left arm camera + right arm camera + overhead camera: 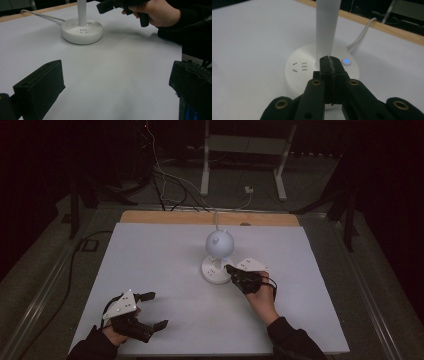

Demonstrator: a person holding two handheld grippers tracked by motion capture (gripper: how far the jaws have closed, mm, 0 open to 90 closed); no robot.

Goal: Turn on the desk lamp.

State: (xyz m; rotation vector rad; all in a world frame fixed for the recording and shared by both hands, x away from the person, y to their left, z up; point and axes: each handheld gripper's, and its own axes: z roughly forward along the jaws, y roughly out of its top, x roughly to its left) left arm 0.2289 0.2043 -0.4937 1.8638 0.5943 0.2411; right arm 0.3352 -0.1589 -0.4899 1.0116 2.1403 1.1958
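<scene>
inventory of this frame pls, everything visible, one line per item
desk lamp: 1, white, round base and round head, centre of the table, slightly toward the far edge
lamp cable: 1, white, runs from the base off the table's far edge
button on lamp base: 1, lit blue, right of the lamp stem in the right gripper view
table: 1, white top, wooden strip along the far edge
frame stand: 1, white, on the floor beyond the table
floor cables: several, black and white, beyond the table
left gripper: 1, black, jaws wide apart, near-left of the table, holding nothing
right gripper: 1, black, jaws shut together, tips at the lamp base beside the stem
hands: 2, dark sleeves, near edge
</scene>
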